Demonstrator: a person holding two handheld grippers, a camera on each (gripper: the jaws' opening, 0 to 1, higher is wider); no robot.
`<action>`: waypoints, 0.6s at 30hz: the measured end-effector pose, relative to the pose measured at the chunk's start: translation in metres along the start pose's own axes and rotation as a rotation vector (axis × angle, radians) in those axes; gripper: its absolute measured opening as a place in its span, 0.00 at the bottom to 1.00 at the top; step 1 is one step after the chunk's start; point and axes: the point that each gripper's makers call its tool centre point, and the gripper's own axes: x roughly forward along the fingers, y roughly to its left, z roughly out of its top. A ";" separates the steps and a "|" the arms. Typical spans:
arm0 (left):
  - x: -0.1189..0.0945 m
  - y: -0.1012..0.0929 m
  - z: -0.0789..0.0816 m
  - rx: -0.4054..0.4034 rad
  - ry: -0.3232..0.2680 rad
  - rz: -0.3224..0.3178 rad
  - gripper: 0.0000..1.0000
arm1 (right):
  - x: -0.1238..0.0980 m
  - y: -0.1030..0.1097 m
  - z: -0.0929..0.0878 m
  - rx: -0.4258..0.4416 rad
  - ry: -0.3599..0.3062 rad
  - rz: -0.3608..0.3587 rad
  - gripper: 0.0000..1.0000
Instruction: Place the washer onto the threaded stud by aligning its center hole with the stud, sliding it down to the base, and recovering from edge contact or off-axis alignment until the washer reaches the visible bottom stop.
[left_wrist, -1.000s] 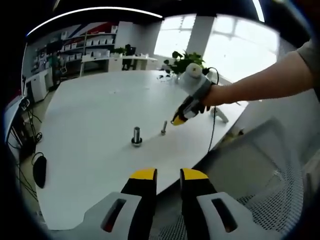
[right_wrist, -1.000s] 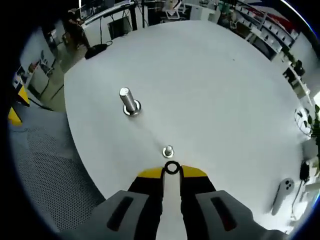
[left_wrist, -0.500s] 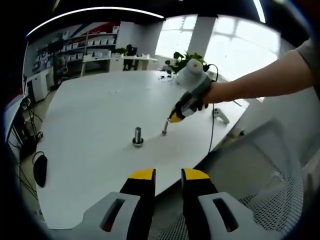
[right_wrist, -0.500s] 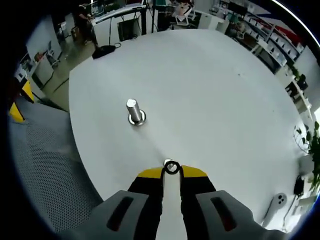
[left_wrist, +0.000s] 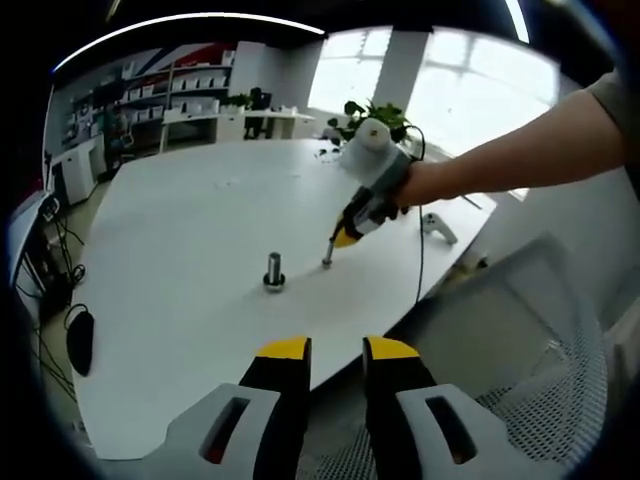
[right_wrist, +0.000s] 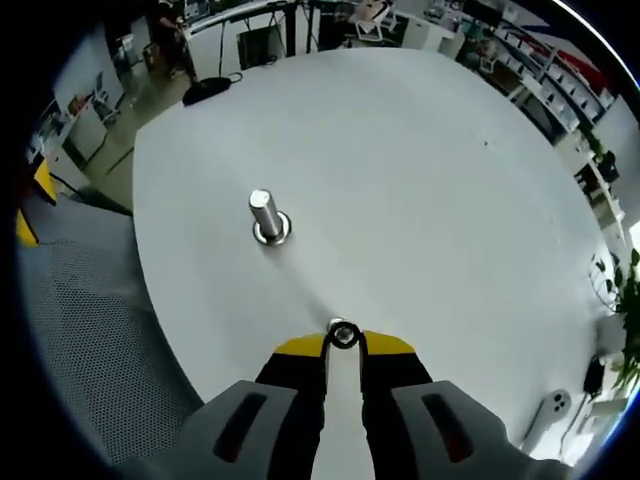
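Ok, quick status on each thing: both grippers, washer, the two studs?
right gripper: shut on washer
washer: held at thin stud's top, not yet down
thin stud: upright on table
thick stud: upright, bare
left gripper: open, holding nothing

bright, even | windows (left_wrist: 470, 90) blown out | fisheye bending edges | soft shadows

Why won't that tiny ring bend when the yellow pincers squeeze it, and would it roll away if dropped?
The washer looks like shiny metal, so it's probably stiff and won't bend in the right gripper. It's round and thin, so on the smooth white table it might roll or skid. It's tiny, probably very light.
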 end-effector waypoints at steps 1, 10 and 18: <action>0.000 0.000 0.000 0.000 -0.001 0.000 0.18 | 0.001 0.000 0.000 0.005 0.003 0.003 0.13; 0.000 0.000 0.002 -0.002 -0.010 0.001 0.18 | 0.014 0.000 -0.006 -0.004 0.044 0.016 0.14; 0.000 -0.001 0.001 0.000 -0.006 -0.009 0.18 | 0.028 0.003 -0.010 -0.007 0.085 0.024 0.14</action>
